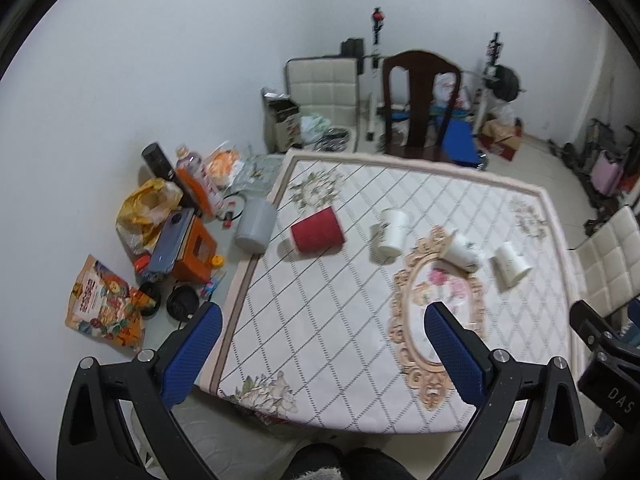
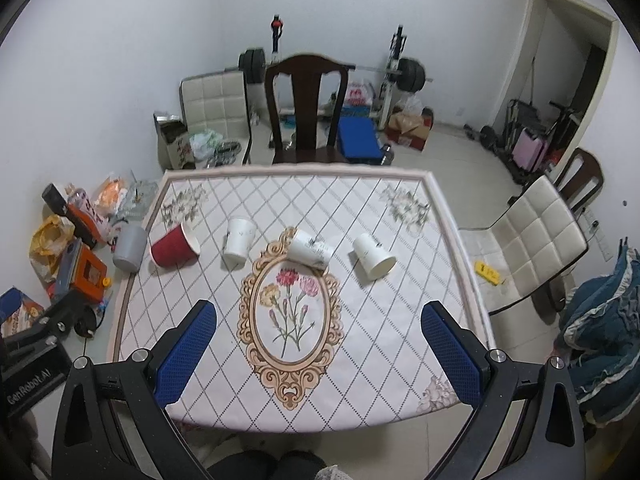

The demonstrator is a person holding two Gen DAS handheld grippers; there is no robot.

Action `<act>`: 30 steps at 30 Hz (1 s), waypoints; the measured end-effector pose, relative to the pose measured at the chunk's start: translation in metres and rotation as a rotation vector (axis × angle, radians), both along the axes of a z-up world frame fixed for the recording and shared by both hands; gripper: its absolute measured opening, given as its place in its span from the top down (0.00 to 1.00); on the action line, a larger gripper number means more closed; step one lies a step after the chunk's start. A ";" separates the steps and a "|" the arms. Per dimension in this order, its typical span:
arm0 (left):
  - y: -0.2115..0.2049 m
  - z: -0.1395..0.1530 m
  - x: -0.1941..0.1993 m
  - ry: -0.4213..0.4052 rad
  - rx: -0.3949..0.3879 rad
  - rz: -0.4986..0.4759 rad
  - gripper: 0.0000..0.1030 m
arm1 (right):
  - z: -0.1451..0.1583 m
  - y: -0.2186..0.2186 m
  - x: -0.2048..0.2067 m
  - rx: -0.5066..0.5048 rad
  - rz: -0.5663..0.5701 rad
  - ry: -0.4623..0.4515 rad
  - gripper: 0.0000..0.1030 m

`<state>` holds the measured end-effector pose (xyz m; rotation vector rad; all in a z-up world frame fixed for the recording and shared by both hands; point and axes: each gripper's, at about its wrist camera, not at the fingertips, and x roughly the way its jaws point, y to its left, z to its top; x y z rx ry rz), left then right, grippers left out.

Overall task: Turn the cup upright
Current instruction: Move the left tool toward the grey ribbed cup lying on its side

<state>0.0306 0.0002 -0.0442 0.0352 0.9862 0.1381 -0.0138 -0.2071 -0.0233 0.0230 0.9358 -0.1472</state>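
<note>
Several paper cups lie in a row on the table. A red cup lies on its side at the left. A white cup stands to its right, whether mouth up or down I cannot tell. Two more white cups lie on their sides, also in the left wrist view. My left gripper and right gripper are open and empty, held above the table's near edge, well short of the cups.
A grey cylinder stands just off the table's left edge among bags and boxes. A dark wooden chair is at the far side, a white padded chair at the right. Weights and clutter lie behind.
</note>
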 end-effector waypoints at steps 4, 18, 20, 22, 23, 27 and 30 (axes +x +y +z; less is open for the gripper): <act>0.017 -0.035 0.016 0.053 0.036 0.056 0.00 | -0.046 -0.001 0.024 0.004 0.025 0.074 0.00; 0.106 -0.135 0.121 0.239 0.089 0.119 0.00 | -0.200 0.064 0.137 -0.021 0.054 0.346 0.00; 0.120 -0.147 0.142 0.264 0.093 0.114 0.00 | -0.216 0.075 0.155 -0.026 0.050 0.375 0.00; 0.132 -0.160 0.161 0.280 0.089 0.113 0.00 | -0.233 0.087 0.174 -0.025 0.046 0.410 0.00; 0.138 -0.167 0.170 0.285 0.087 0.112 0.00 | -0.242 0.093 0.184 -0.023 0.043 0.425 0.00; 0.160 -0.195 0.203 0.306 0.081 0.104 0.00 | -0.269 0.113 0.217 -0.031 0.029 0.470 0.00; 0.174 -0.214 0.226 0.328 0.058 0.095 0.00 | -0.287 0.125 0.237 -0.042 0.022 0.493 0.00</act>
